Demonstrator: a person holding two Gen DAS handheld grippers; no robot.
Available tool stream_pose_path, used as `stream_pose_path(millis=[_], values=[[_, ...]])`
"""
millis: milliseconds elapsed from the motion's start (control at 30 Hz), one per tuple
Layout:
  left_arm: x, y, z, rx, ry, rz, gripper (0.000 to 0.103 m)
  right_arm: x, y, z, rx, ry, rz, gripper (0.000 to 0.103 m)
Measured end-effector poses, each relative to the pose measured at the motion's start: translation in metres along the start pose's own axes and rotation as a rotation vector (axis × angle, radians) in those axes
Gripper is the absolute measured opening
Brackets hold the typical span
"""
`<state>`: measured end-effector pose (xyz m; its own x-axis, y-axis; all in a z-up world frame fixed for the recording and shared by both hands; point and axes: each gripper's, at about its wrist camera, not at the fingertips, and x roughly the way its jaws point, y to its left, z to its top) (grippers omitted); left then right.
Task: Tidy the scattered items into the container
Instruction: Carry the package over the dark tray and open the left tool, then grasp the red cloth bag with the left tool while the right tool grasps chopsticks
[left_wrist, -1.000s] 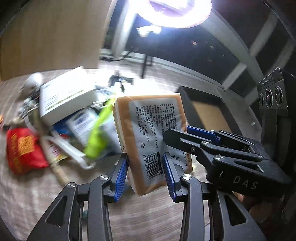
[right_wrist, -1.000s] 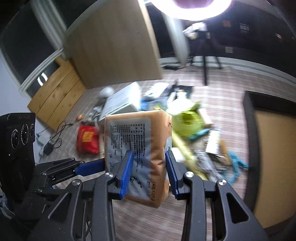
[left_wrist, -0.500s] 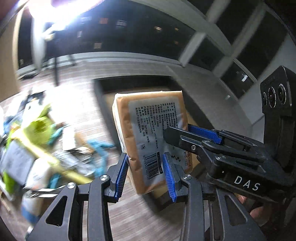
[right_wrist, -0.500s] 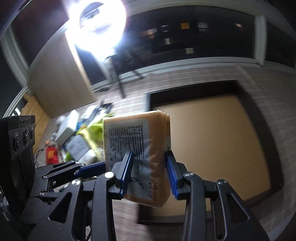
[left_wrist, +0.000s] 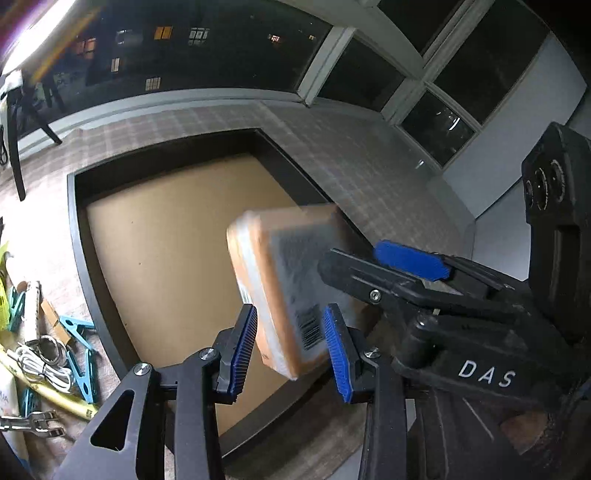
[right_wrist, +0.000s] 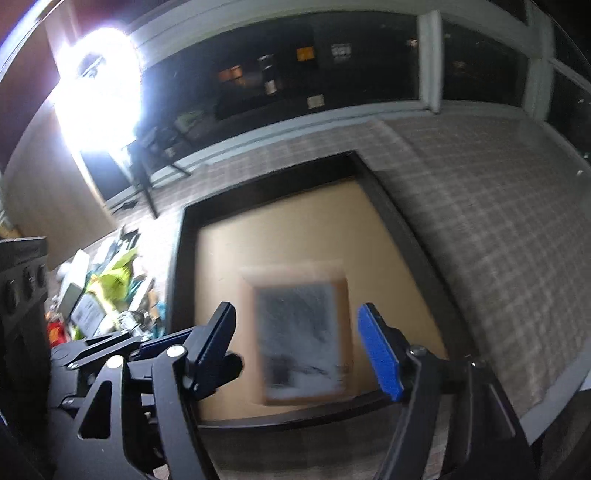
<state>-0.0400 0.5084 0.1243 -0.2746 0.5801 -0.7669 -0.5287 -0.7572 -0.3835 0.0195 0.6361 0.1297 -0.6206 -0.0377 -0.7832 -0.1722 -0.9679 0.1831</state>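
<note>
Orange packet (left_wrist: 291, 280), white printed label with barcode, motion-blurred, sits over the black-rimmed tray (left_wrist: 79, 236) with tan floor. Right gripper (right_wrist: 299, 343) jaws just opening, spread clear of it. Left gripper (left_wrist: 291, 349) flanks its lower end; contact unclear.

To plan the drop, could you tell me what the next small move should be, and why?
Probably open the left gripper: it alone pinches the packet over the box, since the right gripper's jaws have just been opening, packet between them untouched.
</note>
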Motion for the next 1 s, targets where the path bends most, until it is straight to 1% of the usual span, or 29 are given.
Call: stream_pose_path(millis=[133, 267, 367, 500, 667, 833, 900, 1000], values=[[-0.002, 0.005, 0.001, 0.004, 0.001, 0.022, 0.037, -0.003, 0.001, 0.001, -0.008, -0.02, -0.014, 0.068], [-0.009, 0.016, -0.003, -0.009, -0.005, 0.043, 0.037, 0.001, 0.009, 0.001, -0.017, -0.017, 0.004, 0.068], [-0.019, 0.027, -0.007, -0.012, -0.012, 0.073, 0.037, 0.006, 0.019, 0.002, -0.03, -0.01, 0.049, 0.068], [-0.038, 0.046, -0.019, -0.036, -0.028, 0.113, 0.037, 0.016, 0.042, 0.005, -0.08, 0.006, 0.102, 0.068], [-0.071, 0.082, -0.035, -0.095, -0.062, 0.19, 0.037, 0.029, 0.084, 0.008, -0.153, 0.033, 0.209, 0.068], [-0.121, 0.135, -0.058, -0.21, -0.117, 0.28, 0.037, 0.039, 0.141, 0.014, -0.243, 0.052, 0.305, 0.068], [-0.145, 0.16, -0.067, -0.254, -0.143, 0.323, 0.037, 0.041, 0.165, 0.015, -0.278, 0.052, 0.333, 0.068], [-0.176, 0.198, -0.082, -0.326, -0.177, 0.367, 0.038, 0.044, 0.204, 0.016, -0.325, 0.047, 0.365, 0.068]])
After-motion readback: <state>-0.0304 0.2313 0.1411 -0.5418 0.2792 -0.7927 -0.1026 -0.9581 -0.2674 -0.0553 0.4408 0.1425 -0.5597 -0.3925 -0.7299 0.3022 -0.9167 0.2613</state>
